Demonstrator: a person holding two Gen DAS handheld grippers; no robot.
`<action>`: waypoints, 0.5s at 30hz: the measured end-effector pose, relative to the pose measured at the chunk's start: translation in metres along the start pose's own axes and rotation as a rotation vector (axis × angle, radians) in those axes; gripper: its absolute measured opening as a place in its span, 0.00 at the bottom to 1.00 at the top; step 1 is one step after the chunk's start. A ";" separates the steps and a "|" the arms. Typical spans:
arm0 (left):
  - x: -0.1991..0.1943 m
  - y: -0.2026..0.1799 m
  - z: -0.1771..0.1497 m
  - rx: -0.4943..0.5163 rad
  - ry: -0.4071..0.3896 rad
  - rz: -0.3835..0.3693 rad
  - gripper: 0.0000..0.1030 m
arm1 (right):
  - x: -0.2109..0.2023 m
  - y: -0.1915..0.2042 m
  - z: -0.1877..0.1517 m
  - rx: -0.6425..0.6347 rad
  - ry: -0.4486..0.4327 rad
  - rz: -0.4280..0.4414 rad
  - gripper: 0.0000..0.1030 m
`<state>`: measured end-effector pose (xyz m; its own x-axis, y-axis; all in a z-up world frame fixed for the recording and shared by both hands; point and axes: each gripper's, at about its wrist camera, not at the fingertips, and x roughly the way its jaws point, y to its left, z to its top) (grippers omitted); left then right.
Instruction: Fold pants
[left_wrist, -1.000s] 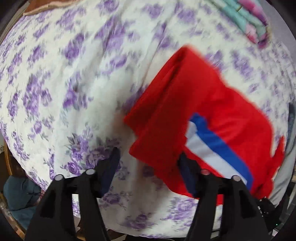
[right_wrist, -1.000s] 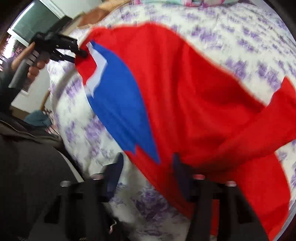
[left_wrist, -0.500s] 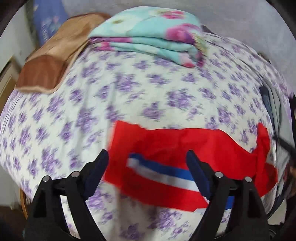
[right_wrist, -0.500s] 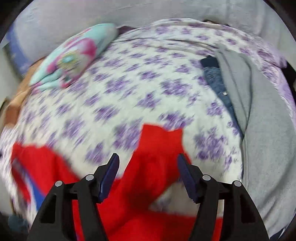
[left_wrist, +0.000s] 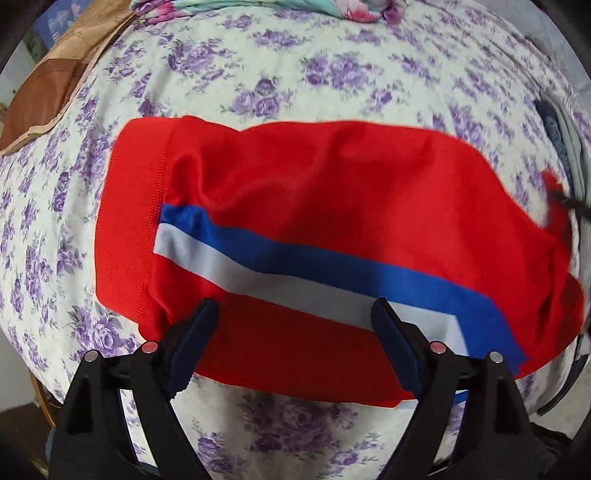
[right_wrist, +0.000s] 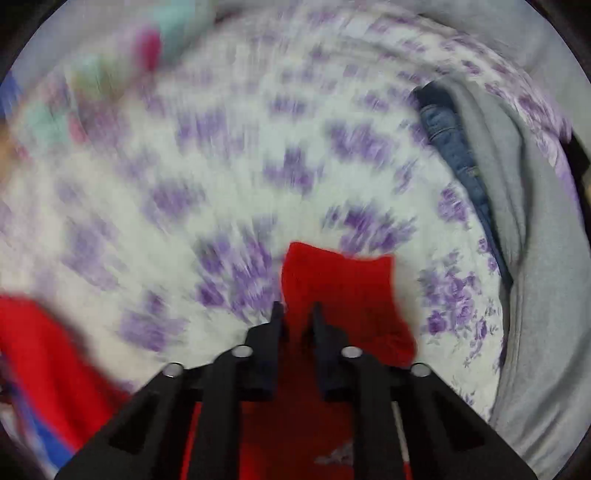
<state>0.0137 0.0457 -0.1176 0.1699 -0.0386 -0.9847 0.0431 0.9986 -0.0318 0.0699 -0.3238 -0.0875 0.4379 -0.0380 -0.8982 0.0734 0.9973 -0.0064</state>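
Now red pants (left_wrist: 317, 206) lie flat on flowery bed (left_wrist: 295, 74). Left gripper (left_wrist: 291, 332) fingers wide above pants. Right gripper (right_wrist: 298, 314) fingers narrow, pinching red pants corner.

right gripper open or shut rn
Shut on the red pants. The right gripper has its fingers drawn nearly together with red fabric pinched between them, above the floral bedspread.
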 end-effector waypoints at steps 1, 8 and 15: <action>0.001 0.001 0.001 0.004 0.005 0.005 0.80 | -0.030 -0.015 -0.004 0.031 -0.071 0.046 0.11; 0.008 0.008 0.010 0.015 0.054 -0.018 0.80 | -0.137 -0.135 -0.113 0.349 -0.216 0.291 0.11; 0.012 0.011 0.012 0.067 0.070 -0.043 0.80 | -0.072 -0.187 -0.221 0.628 0.030 0.199 0.45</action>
<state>0.0284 0.0553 -0.1274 0.0973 -0.0768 -0.9923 0.1148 0.9912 -0.0655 -0.1733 -0.4939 -0.1187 0.4725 0.1538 -0.8678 0.5068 0.7581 0.4103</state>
